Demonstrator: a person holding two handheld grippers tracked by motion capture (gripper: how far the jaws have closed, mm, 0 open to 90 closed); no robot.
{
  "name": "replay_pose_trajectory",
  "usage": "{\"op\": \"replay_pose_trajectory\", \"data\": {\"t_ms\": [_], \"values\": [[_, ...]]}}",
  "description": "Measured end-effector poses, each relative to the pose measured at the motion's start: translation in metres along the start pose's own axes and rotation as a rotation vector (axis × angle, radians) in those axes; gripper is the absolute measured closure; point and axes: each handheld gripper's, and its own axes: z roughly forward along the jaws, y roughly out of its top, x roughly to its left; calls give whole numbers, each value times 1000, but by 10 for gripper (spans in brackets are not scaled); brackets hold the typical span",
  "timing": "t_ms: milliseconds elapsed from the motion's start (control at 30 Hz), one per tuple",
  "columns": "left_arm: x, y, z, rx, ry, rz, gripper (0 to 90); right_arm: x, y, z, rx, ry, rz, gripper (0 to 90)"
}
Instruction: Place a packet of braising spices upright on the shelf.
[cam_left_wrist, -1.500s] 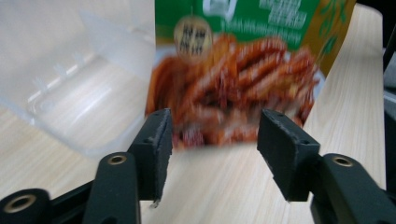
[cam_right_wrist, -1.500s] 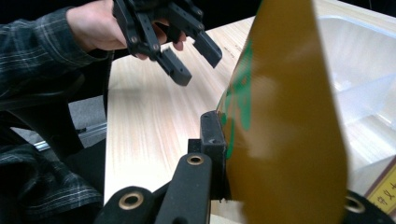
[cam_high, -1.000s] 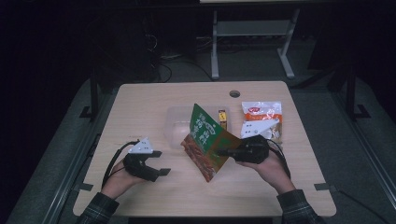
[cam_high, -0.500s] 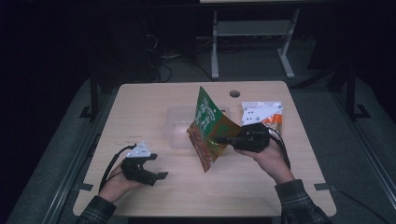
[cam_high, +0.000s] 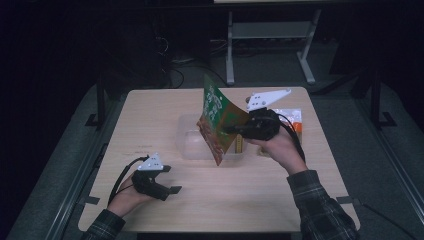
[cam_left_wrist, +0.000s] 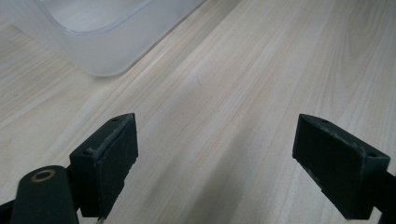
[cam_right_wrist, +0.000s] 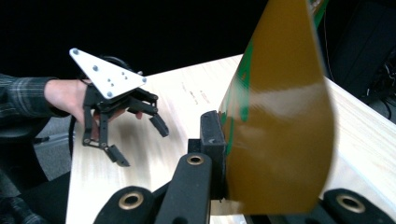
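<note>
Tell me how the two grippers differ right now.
The left gripper sits low by the table's near edge with its jaws wide apart and nothing between them; the right gripper is raised above the clear container, jaws clamped on a green and orange snack bag. Both are black, hand-held, and carry a grey plate on top.

My left gripper (cam_high: 172, 189) and my right gripper (cam_high: 226, 131) are both matte black linkages, each topped by a pale grey 3-cornered plate (cam_right_wrist: 106, 73) dotted with small screws and each trailing a black cable (cam_high: 121, 176). Each has 2 blocky black jaws with worn, chalky edges, and brass-coloured pivot rings (cam_right_wrist: 195, 160) shine on the arms. I wear dark plaid sleeves (cam_high: 320, 207) that reach to both wrists.
</note>
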Motion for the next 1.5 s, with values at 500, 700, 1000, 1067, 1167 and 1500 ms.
{"op": "replay_pose_trajectory", "data": {"t_ms": [500,700,1000,1067,1167,1500], "values": [[1,0,-3,-35,-13,12,137,-22,19,32,40,-5,4,898],[1,-1,-3,-31,-14,13,137,-30,22,46,59,-9,14,898],[1,-1,-2,-26,-20,9,137,-42,26,59,76,-19,14,898],[0,-1,-1,-25,-18,12,137,-43,26,61,78,-18,18,898],[0,-2,0,-16,-19,20,137,-47,26,65,83,-25,16,898],[-1,-3,1,9,-21,42,137,-51,16,82,113,-33,25,897]]}}
